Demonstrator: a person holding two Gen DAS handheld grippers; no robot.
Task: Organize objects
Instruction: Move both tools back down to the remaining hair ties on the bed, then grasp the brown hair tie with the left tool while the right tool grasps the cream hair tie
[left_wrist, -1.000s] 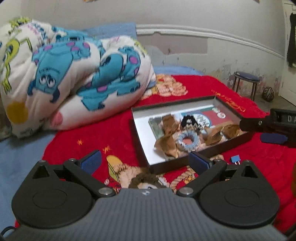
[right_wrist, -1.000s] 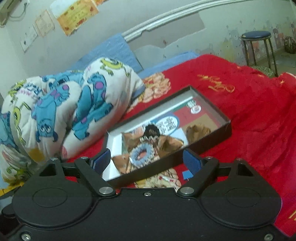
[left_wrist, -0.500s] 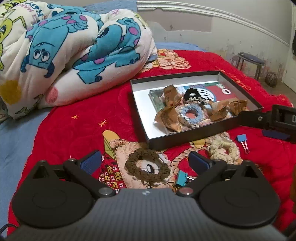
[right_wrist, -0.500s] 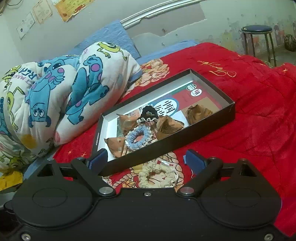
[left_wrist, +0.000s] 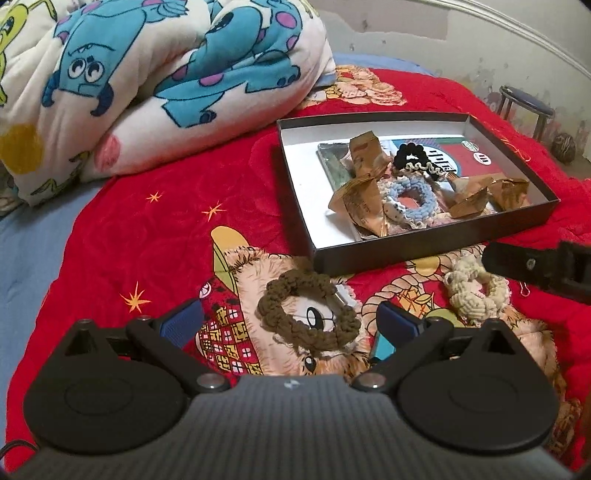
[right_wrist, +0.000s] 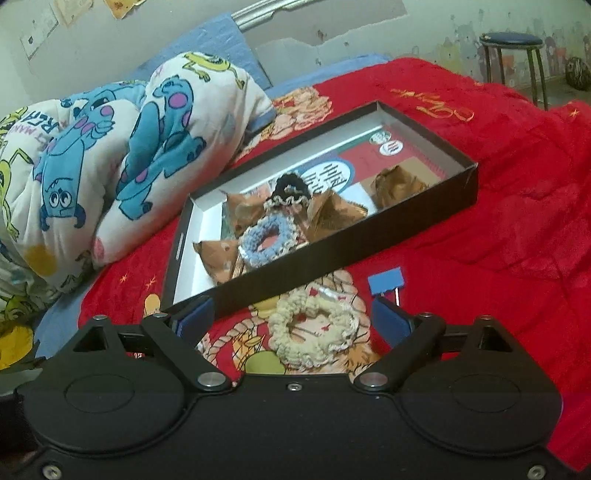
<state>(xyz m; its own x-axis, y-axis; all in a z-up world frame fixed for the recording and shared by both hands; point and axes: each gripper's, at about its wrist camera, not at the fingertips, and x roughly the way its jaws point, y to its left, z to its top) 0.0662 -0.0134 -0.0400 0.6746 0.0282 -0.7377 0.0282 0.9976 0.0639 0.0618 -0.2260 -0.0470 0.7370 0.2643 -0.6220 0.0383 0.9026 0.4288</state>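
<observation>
A brown crocheted scrunchie (left_wrist: 310, 314) and a cream crocheted scrunchie (right_wrist: 317, 332) are seen flat on the red blanket, just before a shallow black cardboard box (right_wrist: 369, 240) filled with scrunchies.

Bed covered by a red blanket (right_wrist: 498, 206) with printed cartoon figures and gold script. A blue sheet (left_wrist: 29, 251) shows at its left edge. A bundled white quilt (left_wrist: 147, 74) with blue monster print lies at the head, against a blue pillow (right_wrist: 218, 48). The wall (right_wrist: 332, 22) is pale, with peeling, stained paint low down and a moulding strip (left_wrist: 535, 33). Papers (right_wrist: 122, 5) are stuck high up. A round blue-topped stool (right_wrist: 511, 40) stands on the floor beside the bed, a dark ball (right_wrist: 578, 72) near it.
</observation>
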